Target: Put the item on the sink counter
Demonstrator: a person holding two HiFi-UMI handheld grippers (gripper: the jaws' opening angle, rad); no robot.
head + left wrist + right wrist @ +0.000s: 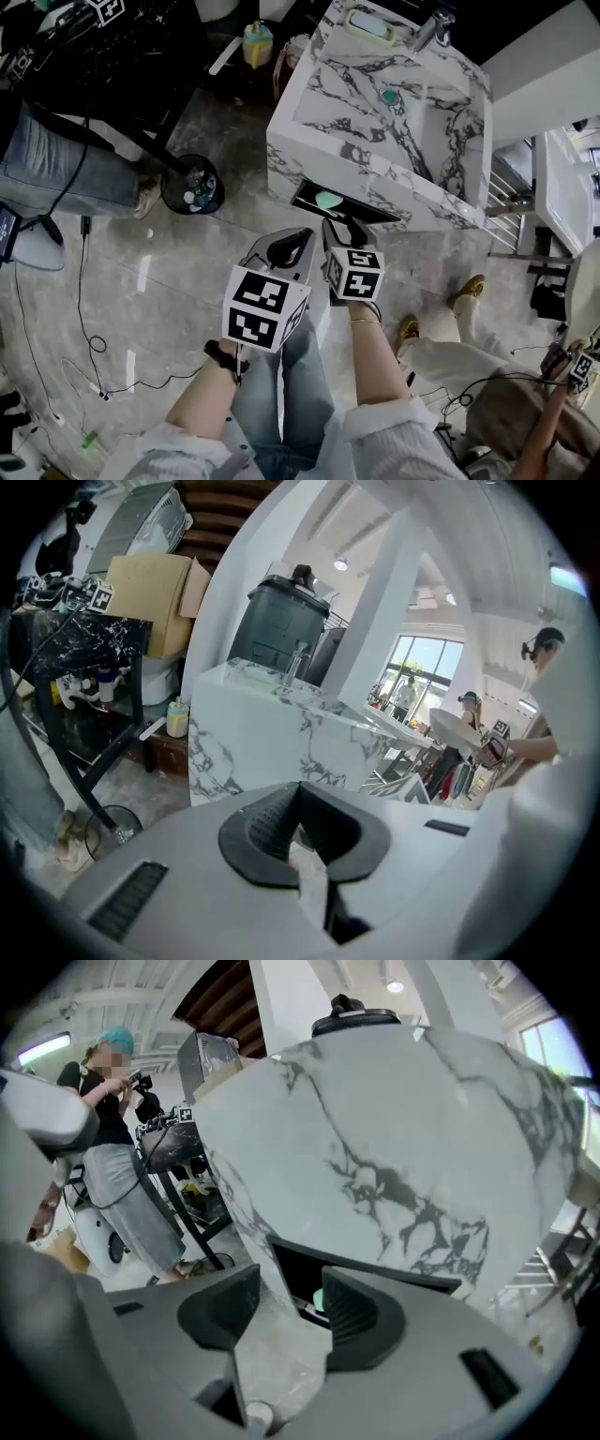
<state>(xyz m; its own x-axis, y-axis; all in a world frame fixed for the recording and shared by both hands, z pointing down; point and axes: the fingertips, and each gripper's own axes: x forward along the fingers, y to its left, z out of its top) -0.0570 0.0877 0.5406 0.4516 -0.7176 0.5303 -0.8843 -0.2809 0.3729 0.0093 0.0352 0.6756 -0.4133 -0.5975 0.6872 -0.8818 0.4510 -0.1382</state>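
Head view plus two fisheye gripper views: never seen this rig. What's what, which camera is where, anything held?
There is no robot here. A person holds a two-jaw gripper in each hand, and the marker cubes are part of those grippers. The head view looks down from the person's head onto the left gripper, the right gripper and a marble sink unit. The other two cameras ride on the grippers and look along their jaws. On the sink top are a faucet and a soap dish. A pale green item lies in the front slot. The left jaws are together and the right jaws are apart. Nothing is clearly held.
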